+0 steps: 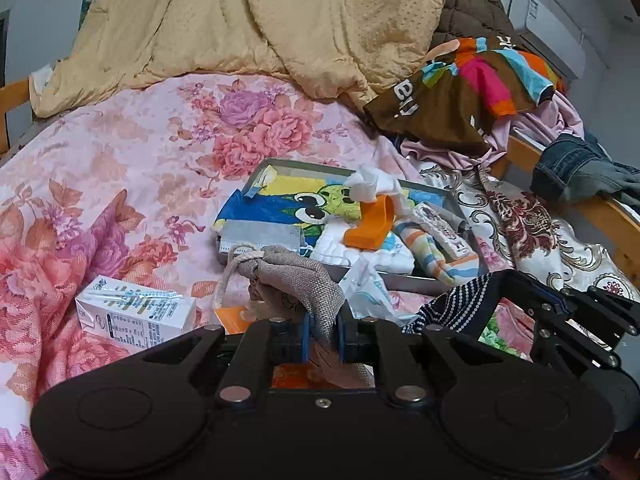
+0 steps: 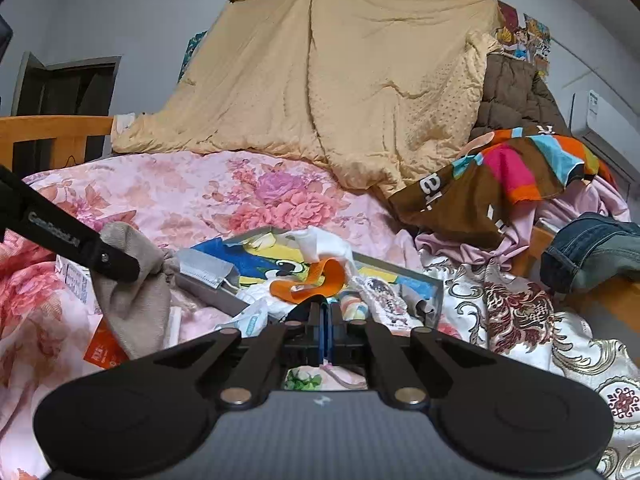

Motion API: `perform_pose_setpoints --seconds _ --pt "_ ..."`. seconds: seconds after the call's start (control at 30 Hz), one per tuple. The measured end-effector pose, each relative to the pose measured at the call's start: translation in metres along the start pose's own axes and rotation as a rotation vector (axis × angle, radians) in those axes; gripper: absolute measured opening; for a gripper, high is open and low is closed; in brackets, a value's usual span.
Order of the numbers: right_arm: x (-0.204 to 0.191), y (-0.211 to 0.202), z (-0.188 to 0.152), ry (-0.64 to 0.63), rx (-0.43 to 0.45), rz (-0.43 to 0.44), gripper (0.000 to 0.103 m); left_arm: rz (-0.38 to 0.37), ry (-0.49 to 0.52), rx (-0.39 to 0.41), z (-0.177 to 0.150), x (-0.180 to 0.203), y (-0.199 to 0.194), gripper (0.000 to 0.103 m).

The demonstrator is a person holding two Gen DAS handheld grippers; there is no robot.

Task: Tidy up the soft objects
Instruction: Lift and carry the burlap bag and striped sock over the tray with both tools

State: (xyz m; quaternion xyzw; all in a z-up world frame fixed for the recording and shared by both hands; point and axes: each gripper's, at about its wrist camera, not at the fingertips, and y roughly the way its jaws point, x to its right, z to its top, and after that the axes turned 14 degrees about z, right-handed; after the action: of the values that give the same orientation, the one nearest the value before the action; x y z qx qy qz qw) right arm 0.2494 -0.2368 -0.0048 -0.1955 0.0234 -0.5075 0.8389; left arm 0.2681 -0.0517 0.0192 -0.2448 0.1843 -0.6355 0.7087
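While its blue pads pinch a fold of cloth, the left gripper (image 1: 323, 334) holds a grey-beige woven pouch (image 1: 296, 280) above the floral bedsheet (image 1: 120, 168). Coarse and crumpled, the pouch has a pale drawstring cord (image 1: 236, 268) looping out at 10 o'clock. At 1 o'clock from it lies a shallow grey tray (image 1: 472, 236) heaped with small cloths. The right gripper (image 2: 325, 320) is pressed together on a dark dotted fabric (image 1: 460, 304), seen in the left wrist view.
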Motion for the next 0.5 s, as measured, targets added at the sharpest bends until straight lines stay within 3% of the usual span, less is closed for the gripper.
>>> perform_pose_setpoints --seconds 0.5 --pt "0.008 -0.002 -0.002 0.028 0.058 -0.032 0.002 -0.054 0.072 0.041 0.006 0.011 -0.008 0.013"
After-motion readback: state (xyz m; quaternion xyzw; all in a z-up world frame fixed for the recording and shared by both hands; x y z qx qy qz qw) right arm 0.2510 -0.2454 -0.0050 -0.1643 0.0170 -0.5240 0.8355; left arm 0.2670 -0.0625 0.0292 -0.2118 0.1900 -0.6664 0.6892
